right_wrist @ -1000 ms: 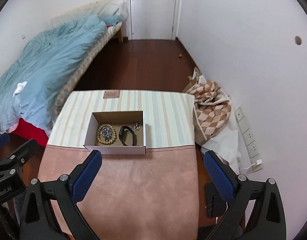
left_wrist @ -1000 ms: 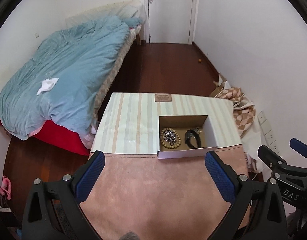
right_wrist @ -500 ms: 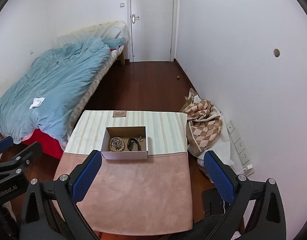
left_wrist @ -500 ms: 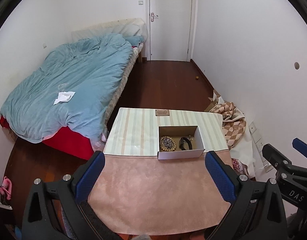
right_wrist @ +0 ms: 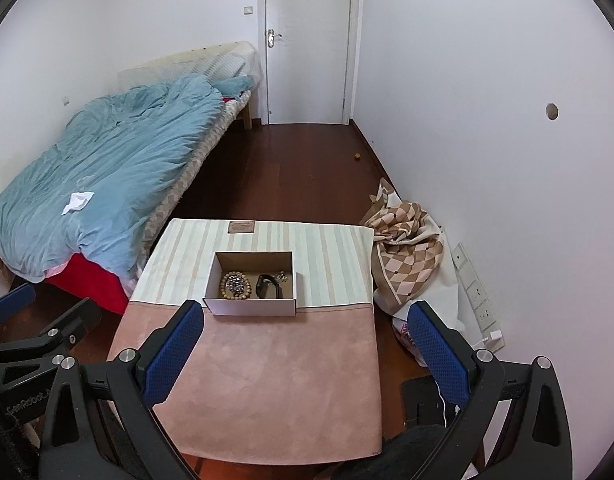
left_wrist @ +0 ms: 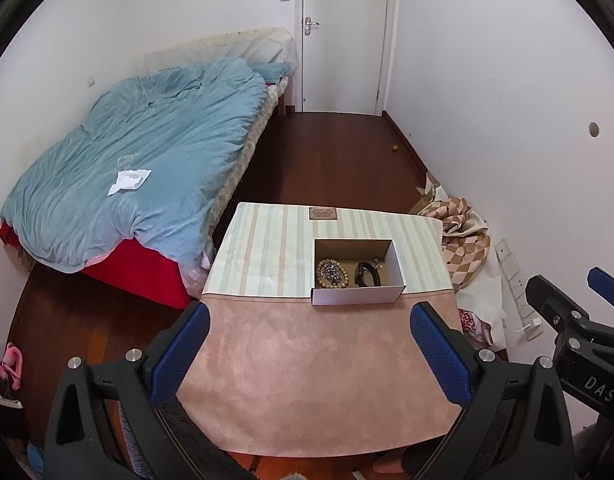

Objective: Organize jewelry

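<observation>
A small open cardboard box (left_wrist: 357, 295) (right_wrist: 251, 306) sits on a table where the striped cloth meets the pink mat. Inside lie a wooden bead bracelet (left_wrist: 331, 273) (right_wrist: 235, 285) around a silvery piece, a black band (left_wrist: 366, 274) (right_wrist: 269, 286), and small metal pieces at the back right corner. My left gripper (left_wrist: 309, 354) is open and empty, held well back from and above the box. My right gripper (right_wrist: 305, 354) is open and empty too, likewise far from the box.
The table (left_wrist: 319, 380) carries a pink mat (right_wrist: 267, 380) near me and a striped cloth (left_wrist: 267, 252) beyond. A bed with a blue duvet (left_wrist: 147, 160) stands left. A checkered cloth heap (right_wrist: 407, 248) lies on the floor right, by the wall.
Both grippers have pulled back and up from the table, so the box looks smaller and farther. Both stay open and empty.
</observation>
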`<control>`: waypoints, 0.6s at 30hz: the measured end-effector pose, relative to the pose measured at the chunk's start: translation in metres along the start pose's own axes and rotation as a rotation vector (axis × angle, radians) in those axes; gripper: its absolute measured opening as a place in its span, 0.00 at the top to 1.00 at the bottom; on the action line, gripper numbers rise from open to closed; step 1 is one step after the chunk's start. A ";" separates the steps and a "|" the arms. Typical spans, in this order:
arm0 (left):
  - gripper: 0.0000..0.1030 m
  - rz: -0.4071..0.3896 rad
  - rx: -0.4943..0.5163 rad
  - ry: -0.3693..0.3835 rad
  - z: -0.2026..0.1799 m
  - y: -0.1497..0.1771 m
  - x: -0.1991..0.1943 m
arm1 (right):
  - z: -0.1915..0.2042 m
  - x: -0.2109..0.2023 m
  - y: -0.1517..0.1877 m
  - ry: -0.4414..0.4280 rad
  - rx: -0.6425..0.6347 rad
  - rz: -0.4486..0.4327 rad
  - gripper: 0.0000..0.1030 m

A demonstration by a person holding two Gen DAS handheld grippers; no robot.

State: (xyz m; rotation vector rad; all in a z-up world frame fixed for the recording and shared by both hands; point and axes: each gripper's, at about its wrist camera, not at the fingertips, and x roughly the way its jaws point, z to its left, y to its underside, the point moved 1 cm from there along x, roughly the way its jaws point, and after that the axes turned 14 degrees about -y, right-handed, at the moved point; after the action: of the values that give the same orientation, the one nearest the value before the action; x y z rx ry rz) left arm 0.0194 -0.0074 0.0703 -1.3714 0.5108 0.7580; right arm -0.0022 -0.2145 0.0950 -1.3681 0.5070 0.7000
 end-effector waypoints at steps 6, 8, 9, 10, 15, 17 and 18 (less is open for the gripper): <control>0.01 0.022 0.005 -0.030 -0.009 -0.010 0.024 | -0.009 0.027 -0.010 0.025 0.020 0.010 0.00; 0.01 0.034 0.006 -0.035 -0.011 -0.013 0.033 | -0.012 0.037 -0.014 0.033 0.025 0.016 0.00; 0.01 0.043 0.007 -0.044 -0.013 -0.015 0.039 | -0.013 0.041 -0.016 0.036 0.030 0.015 0.00; 0.01 0.053 0.008 -0.046 -0.013 -0.016 0.044 | -0.015 0.045 -0.018 0.042 0.031 0.020 0.00; 0.01 0.092 0.020 -0.037 -0.022 -0.025 0.064 | -0.020 0.069 -0.026 0.053 0.035 0.053 0.00; 0.01 0.106 0.027 -0.040 -0.024 -0.027 0.070 | -0.023 0.080 -0.029 0.058 0.036 0.070 0.00; 0.01 0.112 0.031 -0.039 -0.026 -0.029 0.074 | -0.024 0.083 -0.030 0.058 0.037 0.076 0.00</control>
State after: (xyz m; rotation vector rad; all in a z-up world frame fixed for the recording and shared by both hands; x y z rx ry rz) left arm 0.0929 -0.0209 0.0327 -1.3051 0.5695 0.8630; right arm 0.0794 -0.2268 0.0545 -1.3427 0.6185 0.7110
